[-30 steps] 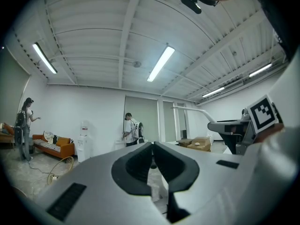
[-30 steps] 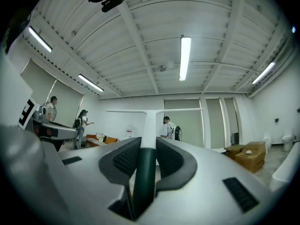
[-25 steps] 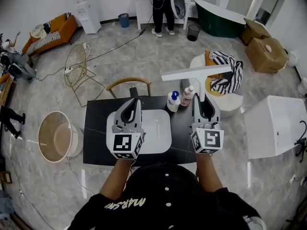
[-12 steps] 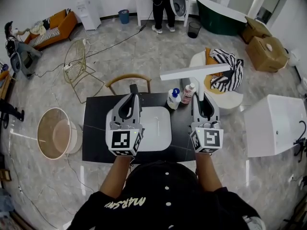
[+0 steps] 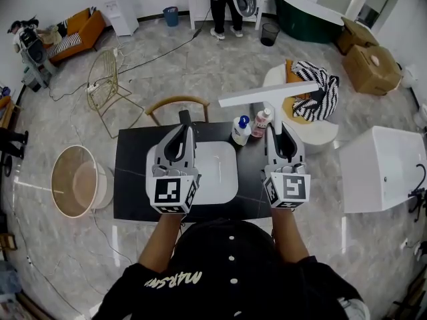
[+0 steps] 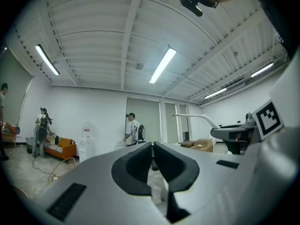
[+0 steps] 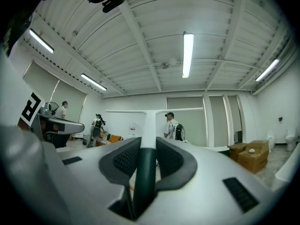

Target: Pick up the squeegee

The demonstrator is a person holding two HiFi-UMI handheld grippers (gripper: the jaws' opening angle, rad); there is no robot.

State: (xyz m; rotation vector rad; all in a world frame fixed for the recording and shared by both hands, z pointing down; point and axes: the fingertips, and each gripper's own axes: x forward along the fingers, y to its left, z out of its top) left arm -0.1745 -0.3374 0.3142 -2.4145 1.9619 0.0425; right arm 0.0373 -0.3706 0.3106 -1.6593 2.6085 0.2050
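**Spotter:** Where's the squeegee [image 5: 267, 96]?

**Me:** At my one o'clock, off the black table [image 5: 130, 179], above the bottles [image 5: 241, 131]. My right gripper [image 5: 280, 131] is clamped on its dark handle [image 7: 145, 172]. The left gripper [image 5: 183, 131] is closed on nothing, at eleven.

**Spotter:** Which way does it lie?

**Me:** The handle points to twelve, out along the jaws. The white blade [image 7: 154, 111] is the long axis, running nine to three with its three o'clock end a little higher.

**Spotter:** Handling?

**Me:** I'd guess light and stiff, though the smooth stem may twist. The hold on the handle below the crossbar looks right to me.
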